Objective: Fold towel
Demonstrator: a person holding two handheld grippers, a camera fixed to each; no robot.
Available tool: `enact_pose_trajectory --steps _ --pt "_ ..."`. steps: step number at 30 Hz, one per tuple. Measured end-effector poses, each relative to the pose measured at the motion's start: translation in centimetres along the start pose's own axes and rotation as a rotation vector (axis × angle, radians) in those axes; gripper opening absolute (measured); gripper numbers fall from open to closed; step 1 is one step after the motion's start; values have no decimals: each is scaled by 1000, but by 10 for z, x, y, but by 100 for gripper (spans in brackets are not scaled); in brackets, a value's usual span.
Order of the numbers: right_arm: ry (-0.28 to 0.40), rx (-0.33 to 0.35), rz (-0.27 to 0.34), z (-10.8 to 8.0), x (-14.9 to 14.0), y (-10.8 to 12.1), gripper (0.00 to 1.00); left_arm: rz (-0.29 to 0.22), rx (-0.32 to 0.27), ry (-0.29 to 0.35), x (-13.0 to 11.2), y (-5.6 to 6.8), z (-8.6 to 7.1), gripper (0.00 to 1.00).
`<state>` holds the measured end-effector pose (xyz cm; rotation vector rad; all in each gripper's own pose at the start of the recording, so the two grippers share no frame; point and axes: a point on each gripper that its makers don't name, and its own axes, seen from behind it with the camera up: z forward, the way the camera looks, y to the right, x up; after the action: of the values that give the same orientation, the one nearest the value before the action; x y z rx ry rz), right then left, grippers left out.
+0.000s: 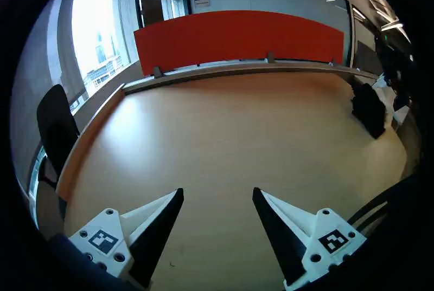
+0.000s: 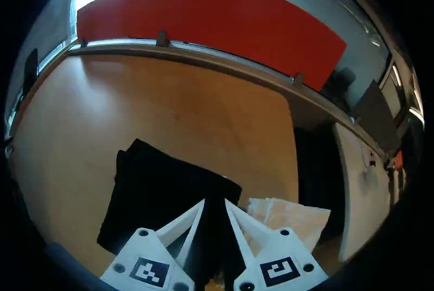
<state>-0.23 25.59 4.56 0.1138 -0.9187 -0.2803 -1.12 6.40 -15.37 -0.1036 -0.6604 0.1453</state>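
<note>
black towel (image 2: 146,193) pinched between the right fingers (image 2: 183,225).

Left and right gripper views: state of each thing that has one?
left gripper: open, nothing between its fingers, above the table.
right gripper: shut, apparently pinching the black towel.
black towel: flat on the table, seems folded.
light cloth: lying beside the black towel.
</note>
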Motion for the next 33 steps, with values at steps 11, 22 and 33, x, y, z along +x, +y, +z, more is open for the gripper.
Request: enact_pose_trajectory --steps 11,22,33 --pt "-27 -2 5 13 -8 0 11 2 11 -5 -2 -3 -4 94" --pt "-7 -6 20 9 -4 -1 37 1 13 -1 0 -6 -3 94" --pt "21 -28 16 1 -2 -3 99 -4 13 3 2 -11 -2 94"
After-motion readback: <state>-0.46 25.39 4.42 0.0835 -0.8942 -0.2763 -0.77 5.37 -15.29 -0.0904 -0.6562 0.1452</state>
